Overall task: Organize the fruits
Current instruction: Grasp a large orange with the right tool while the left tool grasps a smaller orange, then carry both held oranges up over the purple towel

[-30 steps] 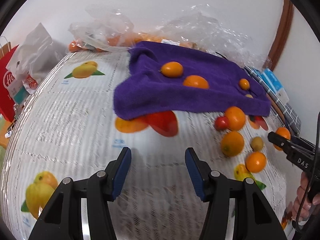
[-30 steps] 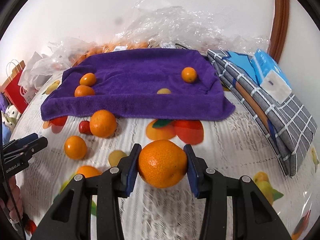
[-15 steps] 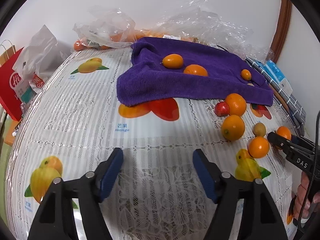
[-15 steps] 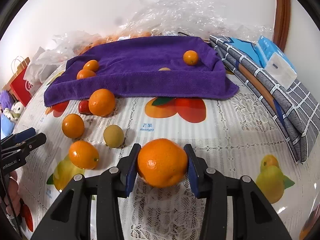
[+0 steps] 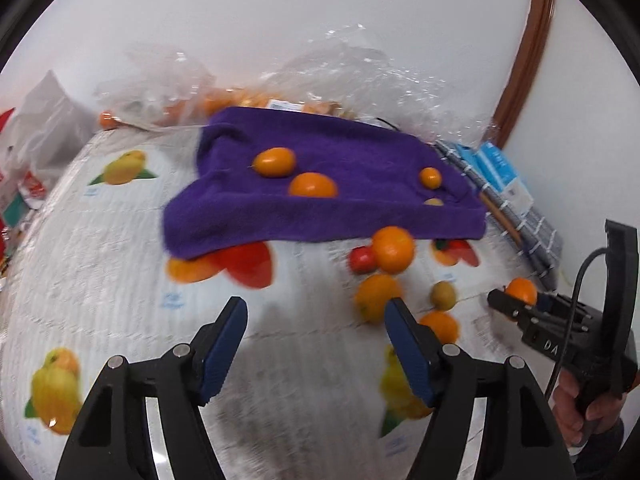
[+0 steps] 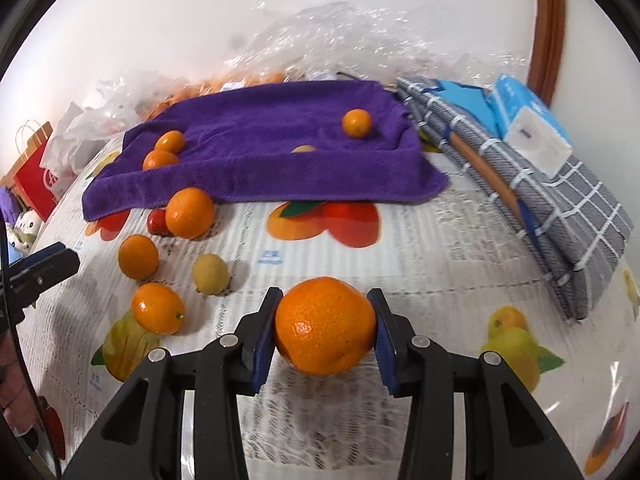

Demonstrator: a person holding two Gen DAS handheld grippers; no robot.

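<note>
On the fruit-print tablecloth [image 6: 440, 240], the right gripper [image 6: 324, 326] clamps a mandarin [image 6: 324, 326], probably for the purple towel [image 6: 260, 148] at 12 o'clock, while the left gripper [image 5: 316, 344] is released and empty.

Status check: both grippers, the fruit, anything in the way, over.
Right gripper shut on large round orange. Left gripper empty, jaws just opened wider. Loose oranges on the tablecloth beside purple towel; path clear.
</note>
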